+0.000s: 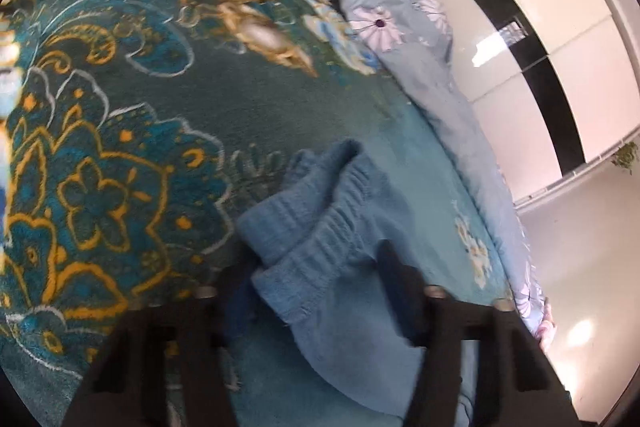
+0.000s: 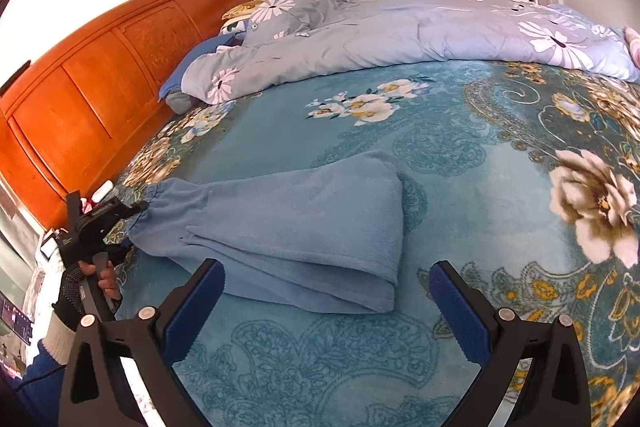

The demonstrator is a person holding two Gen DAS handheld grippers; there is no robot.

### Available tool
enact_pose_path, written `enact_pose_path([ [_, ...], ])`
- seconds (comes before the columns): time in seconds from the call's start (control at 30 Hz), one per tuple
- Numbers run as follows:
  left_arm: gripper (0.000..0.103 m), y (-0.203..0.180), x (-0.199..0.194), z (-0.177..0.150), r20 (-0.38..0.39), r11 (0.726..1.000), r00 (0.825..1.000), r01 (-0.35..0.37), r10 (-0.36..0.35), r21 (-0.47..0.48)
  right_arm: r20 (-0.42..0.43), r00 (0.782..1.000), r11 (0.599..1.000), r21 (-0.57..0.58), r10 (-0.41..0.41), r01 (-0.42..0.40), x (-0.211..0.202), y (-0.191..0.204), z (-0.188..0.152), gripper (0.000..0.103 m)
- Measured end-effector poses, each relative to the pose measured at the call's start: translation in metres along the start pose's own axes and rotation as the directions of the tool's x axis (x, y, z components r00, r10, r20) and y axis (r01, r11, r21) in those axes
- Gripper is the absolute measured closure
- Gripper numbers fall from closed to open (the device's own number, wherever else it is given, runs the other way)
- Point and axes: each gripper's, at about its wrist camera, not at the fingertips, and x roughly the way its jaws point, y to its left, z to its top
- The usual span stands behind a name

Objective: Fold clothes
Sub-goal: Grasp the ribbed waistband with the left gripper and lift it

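Blue trousers [image 1: 340, 267] fill the left wrist view from centre to 6 o'clock: the ribbed waistband sits bunched between the 2 dark fingers of the left gripper [image 1: 320, 307], which stand on either side of the cloth. The picture is blurred and the tips are hidden by the fabric, so I cannot tell whether they are clamped on it. Under the cloth lies the teal floral blanket [image 1: 120, 107] of the bed, with a pale blue quilt [image 1: 420, 75] at 2 o'clock.

In the right wrist view the blue trousers [image 2: 300, 235] lie at centre on the blanket [image 2: 440, 147], doubled over, with a folded edge at 3 o'clock and the elastic waistband at 9 o'clock, where the left gripper [image 2: 132, 223] meets it. The right gripper [image 2: 326, 301] at 6 o'clock has its 2 blue-padded fingers spread wide, holding nothing, just short of the near edge.

My judgement: at least 1 fold lies in the garment; it is still long and loose, so a further fold and flattening appear left.

Count: 1 garment, 2 grippers, 1 quilt [image 2: 400, 31], 1 wooden headboard [image 2: 100, 75], 1 gloved hand [image 2: 86, 283].
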Motion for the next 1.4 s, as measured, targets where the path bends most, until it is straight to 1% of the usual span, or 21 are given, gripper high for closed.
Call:
enact_pose_path([
  [0.07, 0.059, 0.004, -0.002, -0.001, 0.008, 1.0, 1.0, 0.007, -0.007, -0.013, -0.006, 1.0, 1.0, -0.003, 0.003, -0.003, 0.002, 0.002, -0.001, 0.0],
  [0.13, 0.062, 0.008, -0.005, -0.003, 0.016, 1.0, 1.0, 0.015, -0.015, -0.02, -0.012, 1.0, 1.0, -0.002, 0.007, -0.007, 0.003, 0.002, -0.002, 0.0],
  [0.23, 0.063, 0.009, -0.009, -0.004, 0.014, 1.0, 1.0, 0.023, -0.023, -0.009, -0.015, 1.0, 1.0, 0.005, 0.008, -0.008, 0.005, 0.001, -0.004, 0.0],
  [0.3, 0.063, 0.005, -0.011, -0.004, 0.015, 1.0, 1.0, 0.015, -0.015, 0.013, -0.008, 1.0, 1.0, 0.014, 0.007, -0.007, 0.004, -0.003, -0.004, 0.0],
  [0.33, 0.064, 0.003, -0.013, -0.004, 0.018, 1.0, 1.0, 0.008, -0.008, 0.025, -0.005, 1.0, 1.0, 0.02, 0.006, -0.006, 0.003, -0.005, -0.004, 0.0],
  [0.37, 0.07, -0.002, -0.015, -0.003, 0.017, 0.999, 1.0, 0.01, -0.011, 0.031, 0.0, 1.0, 1.0, 0.026, 0.004, -0.004, 0.002, -0.007, -0.004, 0.0],
  [0.4, 0.071, -0.006, -0.016, -0.002, 0.015, 0.999, 1.0, 0.013, -0.014, 0.037, 0.006, 1.0, 0.999, 0.032, 0.002, -0.002, 0.001, -0.009, -0.004, 0.0],
  [0.5, 0.074, -0.03, -0.029, -0.005, 0.048, 0.995, 0.999, 0.004, -0.009, 0.105, 0.02, 1.0, 0.998, 0.061, -0.003, 0.002, -0.004, -0.02, -0.006, 0.0],
  [0.6, 0.075, -0.069, -0.047, -0.011, 0.083, 0.975, 0.995, 0.042, -0.062, 0.218, 0.028, 0.999, 0.996, 0.086, -0.015, 0.012, -0.009, -0.031, -0.01, 0.0],
  [0.67, 0.075, -0.104, -0.057, -0.017, 0.094, 0.947, 0.991, 0.066, -0.1, 0.315, 0.032, 0.999, 0.995, 0.102, -0.022, 0.019, -0.012, -0.039, -0.014, 0.0],
  [0.77, 0.075, -0.162, -0.06, -0.028, 0.089, 0.886, 0.983, 0.105, -0.162, 0.452, 0.035, 0.999, 0.99, 0.137, -0.038, 0.033, -0.017, -0.055, -0.02, 0.0],
  [0.8, 0.075, -0.183, -0.06, -0.034, 0.083, 0.86, 0.983, 0.103, -0.166, 0.5, 0.039, 0.998, 0.988, 0.147, -0.042, 0.036, -0.019, -0.059, -0.021, 0.0],
  [0.87, 0.075, -0.214, -0.053, -0.052, 0.061, 0.82, 0.985, 0.098, -0.16, 0.564, 0.048, 0.998, 0.985, 0.167, -0.051, 0.042, -0.024, -0.068, -0.024, 0.0],
  [0.93, 0.075, -0.24, -0.038, -0.078, 0.014, 0.774, 0.989, 0.109, -0.15, 0.623, 0.058, 0.996, 0.981, 0.188, -0.061, 0.049, -0.029, -0.077, -0.027, 0.0],
  [1.03, 0.075, -0.249, -0.019, -0.106, -0.039, 0.739, 0.991, 0.119, -0.125, 0.663, 0.068, 0.995, 0.974, 0.217, -0.076, 0.059, -0.035, -0.089, -0.03, 0.0],
  [1.17, 0.077, -0.261, 0.005, -0.142, -0.108, 0.691, 0.99, 0.138, -0.086, 0.71, 0.066, 0.993, 0.966, 0.248, -0.095, 0.076, -0.041, -0.105, -0.038, 0.0],
  [1.27, 0.078, -0.27, 0.023, -0.17, -0.158, 0.652, 0.986, 0.154, -0.054, 0.742, 0.059, 0.993, 0.96, 0.267, -0.106, 0.086, -0.044, -0.114, -0.044, 0.0],
  [1.4, 0.078, -0.282, 0.047, -0.206, -0.221, 0.599, 0.975, 0.18, -0.006, 0.78, 0.061, 0.993, 0.956, 0.282, -0.104, 0.083, -0.046, -0.12, -0.047, 0.0],
])
